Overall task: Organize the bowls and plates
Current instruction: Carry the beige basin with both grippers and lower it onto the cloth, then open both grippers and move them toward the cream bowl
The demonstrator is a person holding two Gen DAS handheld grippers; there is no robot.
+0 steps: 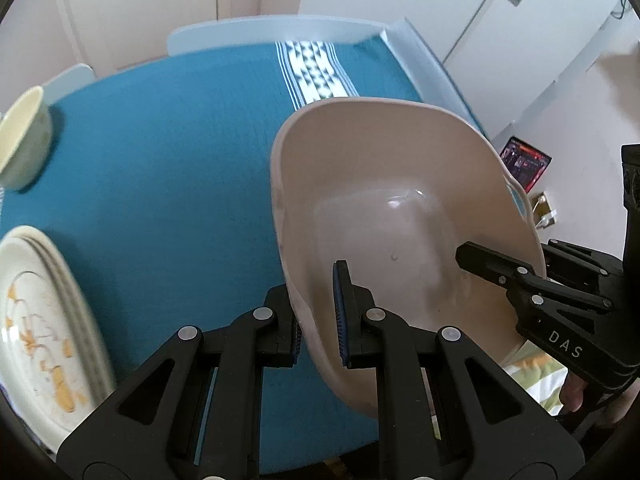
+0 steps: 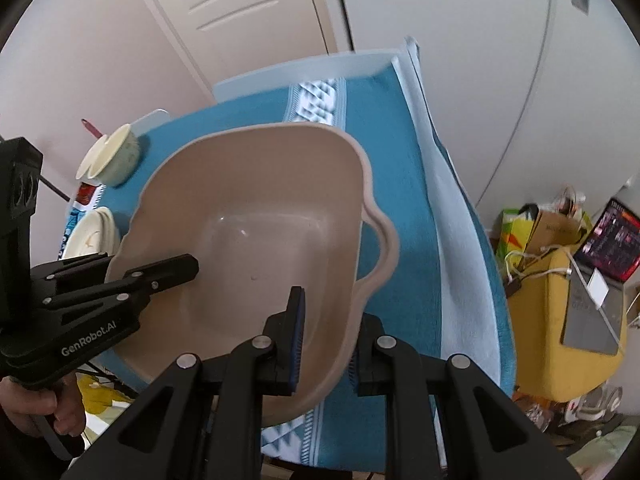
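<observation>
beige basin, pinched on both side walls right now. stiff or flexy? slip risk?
The beige basin looks like thin moulded plastic: probably light with some wall flex. Its glossy inside suggests it could slide in the left gripper and right gripper. Gripped on opposite walls and tilted, it should hold but may twist.

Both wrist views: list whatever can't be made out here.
- Left wrist view: the plate stack is cut off by the frame edge.
- Same view: the beige basin hides the table's right part.
- Right wrist view: the green bowls' count is blurred.
- Laptop screen content is too small.
</observation>
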